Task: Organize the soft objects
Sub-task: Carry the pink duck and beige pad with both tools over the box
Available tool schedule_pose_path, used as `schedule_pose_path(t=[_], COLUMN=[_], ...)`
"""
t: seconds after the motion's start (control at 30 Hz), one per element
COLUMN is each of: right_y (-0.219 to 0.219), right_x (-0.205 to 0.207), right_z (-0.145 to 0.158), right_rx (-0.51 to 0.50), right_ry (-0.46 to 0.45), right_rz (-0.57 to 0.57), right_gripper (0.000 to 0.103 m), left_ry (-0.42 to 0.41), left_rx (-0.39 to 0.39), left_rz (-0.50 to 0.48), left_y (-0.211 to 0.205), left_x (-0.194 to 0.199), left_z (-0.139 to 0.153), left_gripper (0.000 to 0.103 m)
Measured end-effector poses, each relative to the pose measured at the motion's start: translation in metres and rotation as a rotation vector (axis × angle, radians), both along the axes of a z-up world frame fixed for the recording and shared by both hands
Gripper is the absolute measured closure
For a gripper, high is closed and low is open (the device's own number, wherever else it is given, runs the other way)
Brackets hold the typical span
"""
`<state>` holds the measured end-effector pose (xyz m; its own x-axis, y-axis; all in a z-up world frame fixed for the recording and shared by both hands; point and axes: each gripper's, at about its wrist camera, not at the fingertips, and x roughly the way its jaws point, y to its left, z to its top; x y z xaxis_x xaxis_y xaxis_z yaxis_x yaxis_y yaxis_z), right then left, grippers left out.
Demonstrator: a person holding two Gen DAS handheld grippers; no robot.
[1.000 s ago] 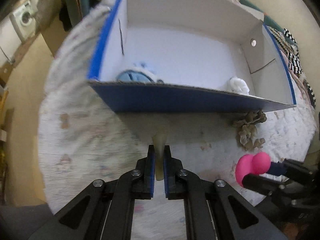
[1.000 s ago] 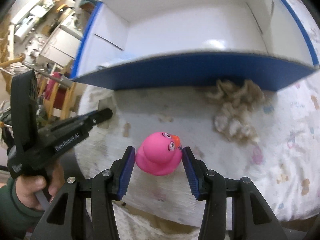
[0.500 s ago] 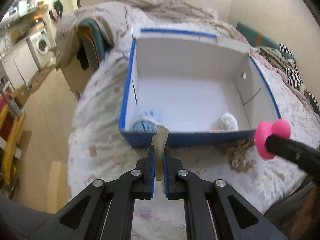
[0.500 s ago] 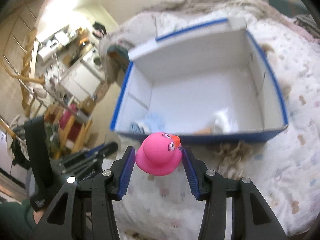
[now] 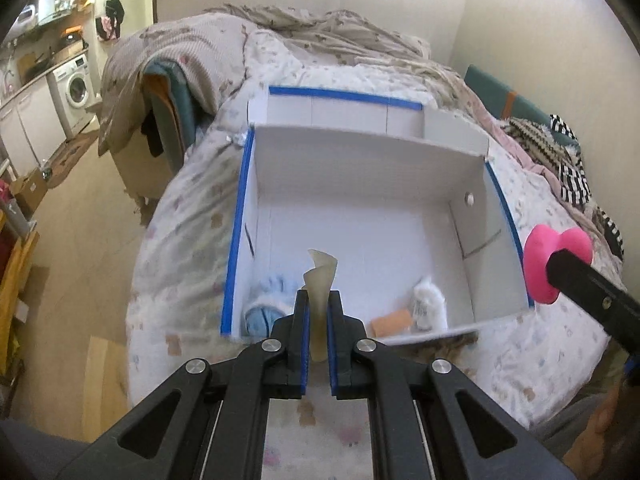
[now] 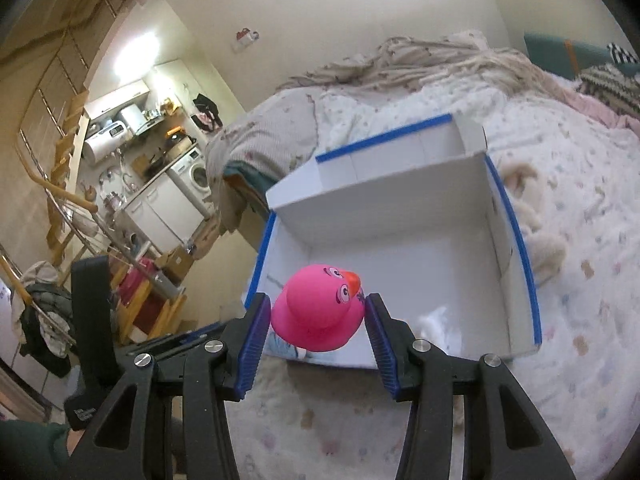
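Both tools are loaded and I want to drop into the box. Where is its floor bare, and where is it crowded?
The box floor is bare across the middle and back, from the far wall down to the near row. Crowded along the near wall: a blue toy in the left corner, an orange piece and a white toy toward the right. A gap lies between them.

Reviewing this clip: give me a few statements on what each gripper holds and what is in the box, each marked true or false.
1. The right gripper holds a pink duck. True.
2. The left gripper is open with nothing in it. False: it is shut on a thin, pale, curled piece.
3. The white box already holds a white fluffy item. True.
4. The box is closed with a lid. False: it stands open at the top.
5. The box sits on a wooden table. False: it rests on a patterned bedcover.
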<state>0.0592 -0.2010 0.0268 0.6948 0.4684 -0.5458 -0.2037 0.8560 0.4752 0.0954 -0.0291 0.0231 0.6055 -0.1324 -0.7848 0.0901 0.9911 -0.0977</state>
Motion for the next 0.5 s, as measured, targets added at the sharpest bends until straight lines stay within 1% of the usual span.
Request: schedule_pose_path(t=[0.17, 0.5], right_y=[-0.005, -0.014], right_x=[0.017, 0.062], right_z=[0.004, -0.006], right_rx=[-0.032, -0.122], right_ry=[-0.019, -0.007], right_rz=[-0.008, -0.031], right_gripper=[0.052, 0.052], left_ry=[-0.019, 0.001], left_rx=[0.018, 0.064], left_rz=[0.004, -0.004], left_y=[-0.001, -0.008], left_x=[0.022, 0.068], left_z=[0.009, 0.001], left_gripper=[0.096, 0.096])
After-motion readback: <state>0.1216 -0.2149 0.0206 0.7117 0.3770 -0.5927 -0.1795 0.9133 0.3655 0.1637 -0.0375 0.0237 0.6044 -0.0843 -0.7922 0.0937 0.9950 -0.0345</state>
